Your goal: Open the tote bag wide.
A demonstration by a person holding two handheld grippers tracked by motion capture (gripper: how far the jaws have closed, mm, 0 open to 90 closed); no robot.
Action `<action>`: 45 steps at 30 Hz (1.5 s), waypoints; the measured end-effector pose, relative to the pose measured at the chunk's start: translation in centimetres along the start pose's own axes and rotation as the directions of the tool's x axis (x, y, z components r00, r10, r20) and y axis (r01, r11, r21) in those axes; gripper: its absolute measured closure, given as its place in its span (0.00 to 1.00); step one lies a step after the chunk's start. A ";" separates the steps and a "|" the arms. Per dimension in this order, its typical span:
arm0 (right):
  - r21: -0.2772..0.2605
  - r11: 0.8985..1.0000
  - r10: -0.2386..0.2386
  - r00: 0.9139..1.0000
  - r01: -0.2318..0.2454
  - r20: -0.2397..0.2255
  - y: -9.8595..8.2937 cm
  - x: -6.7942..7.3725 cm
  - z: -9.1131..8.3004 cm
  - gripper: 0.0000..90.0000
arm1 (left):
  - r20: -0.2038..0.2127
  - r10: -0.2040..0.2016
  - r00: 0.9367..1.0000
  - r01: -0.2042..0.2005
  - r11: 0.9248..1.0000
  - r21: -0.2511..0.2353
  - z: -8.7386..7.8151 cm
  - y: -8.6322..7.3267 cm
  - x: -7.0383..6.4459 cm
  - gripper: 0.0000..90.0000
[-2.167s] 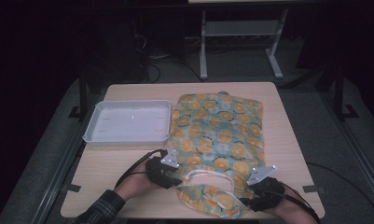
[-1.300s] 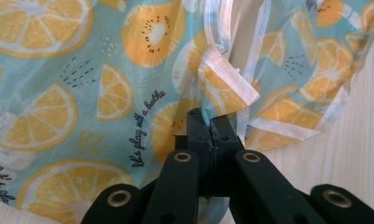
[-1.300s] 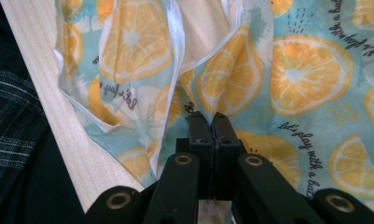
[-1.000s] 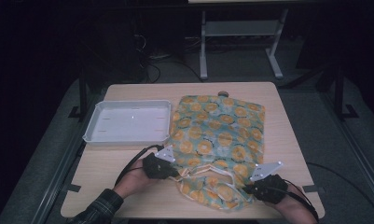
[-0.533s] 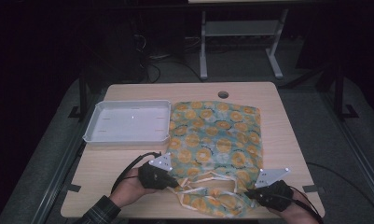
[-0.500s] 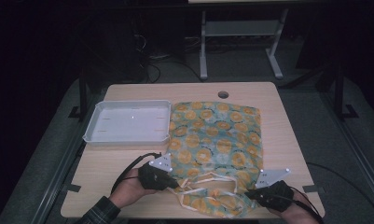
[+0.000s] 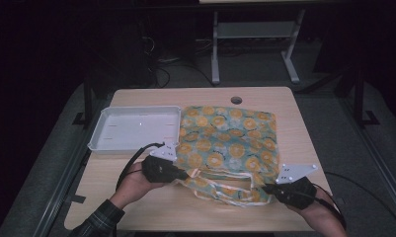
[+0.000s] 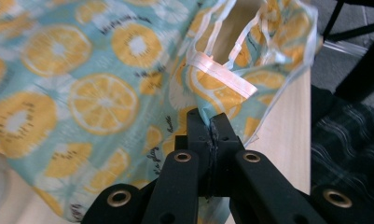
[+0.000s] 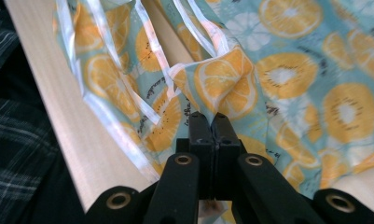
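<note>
A teal cloth bag printed with orange slices [image 7: 225,140] lies flat on the wooden table [image 7: 151,202], its pale ribbon handles [image 7: 220,190] at the near edge. My left gripper [image 7: 180,174] is shut on the bag's near left corner [image 8: 208,100], the fabric pinched between its black jaws. On the right, my right gripper [image 7: 267,188] is shut on the bag's near right corner [image 9: 222,88]. Both hands sit close to the table's front edge, with the bag's mouth stretched between them.
A white shallow tray [image 7: 101,138] stands empty at the table's left, touching the bag's left side. A round cable hole [image 7: 236,99] is in the tabletop at the back. Beyond the table a metal stand's legs [image 7: 255,54] rest on the dark floor.
Both grippers have pulled the bag toward the table's front edge, dragging it clear of the cable hole. The hands have spread apart, and the bag lies flatter.
</note>
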State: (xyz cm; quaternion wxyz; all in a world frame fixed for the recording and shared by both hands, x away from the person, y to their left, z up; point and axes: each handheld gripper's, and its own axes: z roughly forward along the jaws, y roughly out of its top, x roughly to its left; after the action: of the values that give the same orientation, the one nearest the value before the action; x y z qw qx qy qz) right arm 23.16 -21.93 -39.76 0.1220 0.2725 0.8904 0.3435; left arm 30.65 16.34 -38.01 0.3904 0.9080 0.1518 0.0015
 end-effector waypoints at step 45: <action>-0.035 0.992 0.125 0.974 -0.121 0.187 6.6 -13.2 3.2 0.98 | -0.161 -0.176 0.971 0.170 0.984 -0.048 2.5 8.3 14.7 0.99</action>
State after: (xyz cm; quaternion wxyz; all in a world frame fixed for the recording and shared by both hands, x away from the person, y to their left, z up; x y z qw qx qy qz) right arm 37.96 -23.63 -37.19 0.1875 0.3570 0.8521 0.3336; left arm 47.26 13.25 -35.60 0.3906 0.8813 0.2620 0.0450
